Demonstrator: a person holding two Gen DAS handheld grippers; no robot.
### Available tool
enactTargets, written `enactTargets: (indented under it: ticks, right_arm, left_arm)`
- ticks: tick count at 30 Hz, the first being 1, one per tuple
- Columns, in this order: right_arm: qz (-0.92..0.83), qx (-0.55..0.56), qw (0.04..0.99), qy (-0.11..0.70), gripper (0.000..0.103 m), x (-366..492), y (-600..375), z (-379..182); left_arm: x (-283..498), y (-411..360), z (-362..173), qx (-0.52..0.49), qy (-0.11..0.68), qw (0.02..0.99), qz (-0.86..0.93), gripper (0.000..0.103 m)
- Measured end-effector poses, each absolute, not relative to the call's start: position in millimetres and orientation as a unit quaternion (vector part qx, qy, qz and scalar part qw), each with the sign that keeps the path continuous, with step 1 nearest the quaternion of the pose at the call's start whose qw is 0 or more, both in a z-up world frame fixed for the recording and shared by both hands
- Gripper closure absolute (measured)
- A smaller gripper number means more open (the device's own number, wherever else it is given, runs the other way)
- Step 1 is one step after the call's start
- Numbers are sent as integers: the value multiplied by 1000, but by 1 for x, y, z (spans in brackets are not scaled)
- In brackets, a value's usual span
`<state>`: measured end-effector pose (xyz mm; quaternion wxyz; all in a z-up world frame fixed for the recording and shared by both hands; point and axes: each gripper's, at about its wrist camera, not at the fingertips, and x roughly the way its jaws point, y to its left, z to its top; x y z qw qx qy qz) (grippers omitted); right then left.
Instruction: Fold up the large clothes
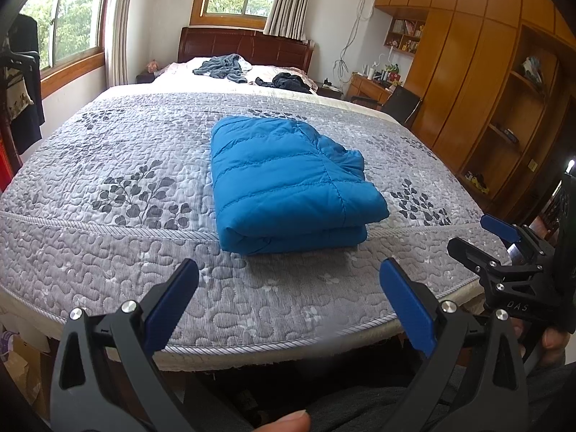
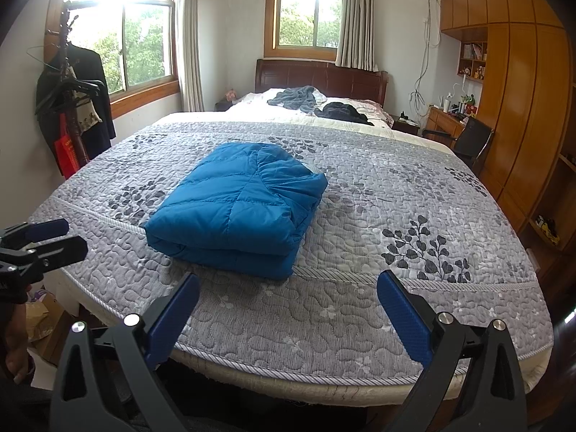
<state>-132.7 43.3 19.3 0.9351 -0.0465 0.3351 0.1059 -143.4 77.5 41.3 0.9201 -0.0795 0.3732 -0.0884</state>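
The bed (image 1: 108,165), covered by a grey quilted spread with a dark leaf print, fills the centre of both views, its dark wooden headboard (image 2: 320,75) at upper centre. A wall of wooden cabinets (image 1: 478,72) occupies the right edge of each frame, and a coat rack (image 2: 72,108) hung with dark garments stands at the left edge of the right wrist view. The blue puffer jacket (image 1: 288,183) lies on the spread at frame centre, near the foot edge of the bed, folded into a compact rectangular bundle of stacked layers. Horizontal quilting seams cross its top face, and the rounded fold faces the lower edge of the frame. Its long axis runs from the foot edge toward the headboard; in the right wrist view it slants toward the upper right. A crumpled portion of fabric bulges at the bundle's right side. Two loose garments, one grey (image 2: 297,97) and one black (image 2: 342,111), lie near the pillows. The left gripper (image 1: 288,306) sits at lower centre of its view, fingers spread wide apart, empty, short of the jacket. The right gripper (image 2: 288,309) shows the same condition: fingers apart, nothing between them.
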Motion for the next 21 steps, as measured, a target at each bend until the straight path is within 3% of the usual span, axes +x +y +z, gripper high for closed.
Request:
enactTargets:
  ticks: [21]
  right_arm:
    - [111, -49, 935, 334, 4, -130, 43, 19]
  left_arm:
    - [-143, 78, 43, -74, 370, 922, -87, 3]
